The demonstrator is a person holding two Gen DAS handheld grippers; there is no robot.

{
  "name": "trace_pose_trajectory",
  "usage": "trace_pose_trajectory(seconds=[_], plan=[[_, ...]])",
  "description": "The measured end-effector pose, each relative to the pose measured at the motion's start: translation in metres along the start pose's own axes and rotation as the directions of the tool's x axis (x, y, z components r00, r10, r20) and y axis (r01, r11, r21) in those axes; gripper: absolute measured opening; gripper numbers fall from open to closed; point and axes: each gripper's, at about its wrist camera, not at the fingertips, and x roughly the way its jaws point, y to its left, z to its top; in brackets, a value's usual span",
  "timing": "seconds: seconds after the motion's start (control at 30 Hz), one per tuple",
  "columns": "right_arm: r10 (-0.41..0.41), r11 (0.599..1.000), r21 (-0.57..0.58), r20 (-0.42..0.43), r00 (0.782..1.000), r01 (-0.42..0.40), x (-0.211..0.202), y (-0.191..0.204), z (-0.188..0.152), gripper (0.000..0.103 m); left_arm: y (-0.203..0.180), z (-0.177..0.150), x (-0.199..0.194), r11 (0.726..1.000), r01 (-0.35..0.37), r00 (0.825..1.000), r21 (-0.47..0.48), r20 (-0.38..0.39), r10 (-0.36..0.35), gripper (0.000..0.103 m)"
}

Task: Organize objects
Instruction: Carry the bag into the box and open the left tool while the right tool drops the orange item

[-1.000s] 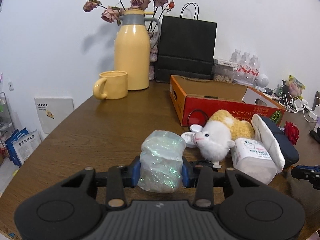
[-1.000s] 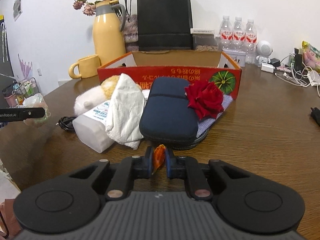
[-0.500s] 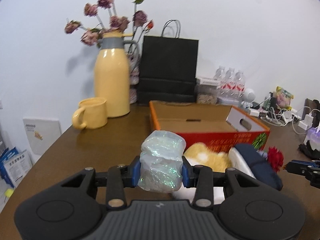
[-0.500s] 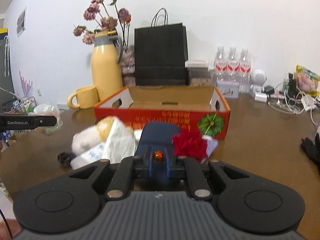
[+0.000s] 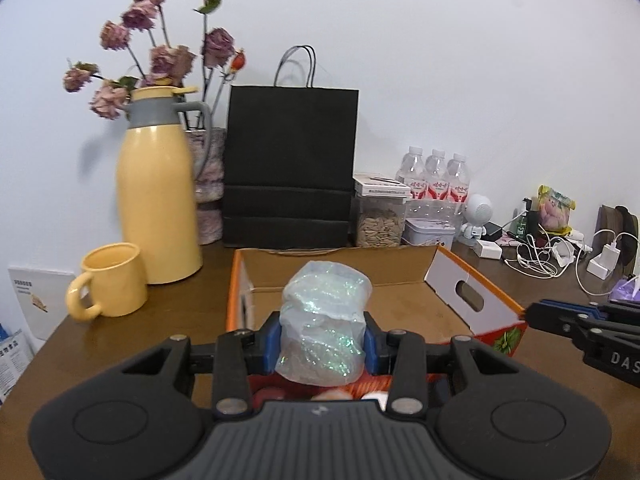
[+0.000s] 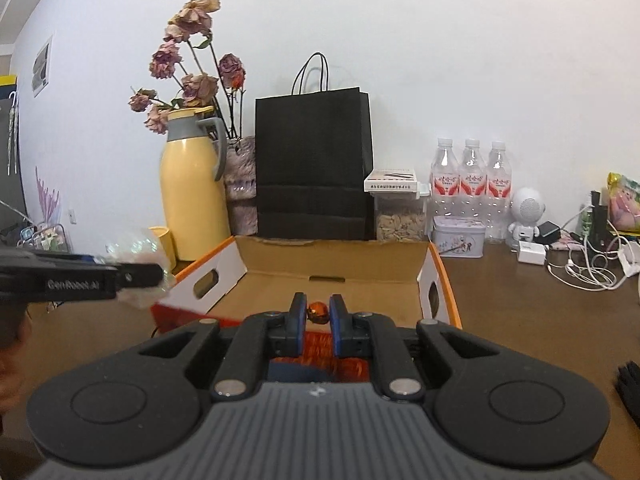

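The left hand-held gripper (image 5: 323, 342) squeezed a glittery bag (image 5: 323, 328), the right hand-held gripper (image 6: 319, 314) pinched a small orange bead (image 6: 319, 311), both just short of the box (image 6: 336, 276) ahead; the tiny bead might slip out early.

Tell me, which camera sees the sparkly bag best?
The left wrist view: the sparkly bag sits big and centered in the left hand-held gripper. The right wrist view shows only a blurry bit of it at the left edge, behind a gripper finger.
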Motion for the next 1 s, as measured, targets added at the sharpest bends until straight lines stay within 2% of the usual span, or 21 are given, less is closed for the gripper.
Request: trace_pose_trajectory(seconds=[0.23,0.5,0.63,0.77,0.83,0.87,0.9,0.93,1.0], plan=[[-0.005,1.000,0.029,-0.021,1.000,0.006,0.053,-0.022,0.020,0.013,-0.011,0.023,0.052,1.000,-0.012,1.000,-0.007,-0.017,0.012,0.038],[-0.009,0.999,0.046,-0.095,0.995,0.014,0.119,-0.039,0.026,0.013,-0.012,0.035,0.118,0.999,-0.034,0.995,-0.022,-0.097,0.032,0.038],[0.006,0.999,0.042,-0.145,0.989,0.000,0.131,-0.038,0.016,0.013,-0.012,0.030,0.137,1.000,-0.020,0.990,-0.016,-0.142,0.018,0.038],[0.011,0.999,0.035,-0.152,0.988,-0.005,0.131,-0.036,0.014,0.013,-0.016,0.025,0.141,1.000,-0.023,0.987,-0.002,-0.157,0.023,0.038],[0.009,1.000,0.029,-0.159,0.987,-0.004,0.131,-0.035,0.014,0.016,-0.018,0.024,0.140,0.999,-0.033,0.987,0.005,-0.156,0.033,0.047],[0.005,1.000,0.024,-0.163,0.987,-0.001,0.131,-0.034,0.014,0.019,-0.018,0.024,0.139,0.999,-0.037,0.988,0.010,-0.152,0.038,0.052],[-0.004,1.000,0.015,-0.166,0.986,0.007,0.130,-0.033,0.014,0.038,-0.019,0.025,0.137,0.999,-0.042,0.988,0.013,-0.149,0.043,0.067],[-0.015,1.000,0.005,-0.167,0.986,0.016,0.128,-0.032,0.013,0.074,-0.020,0.025,0.136,0.999,-0.048,0.988,0.013,-0.146,0.049,0.088],[-0.041,0.999,-0.027,-0.144,0.989,0.037,0.123,-0.028,0.013,0.100,-0.020,0.027,0.133,0.998,-0.063,0.989,0.011,-0.132,0.064,0.103]])
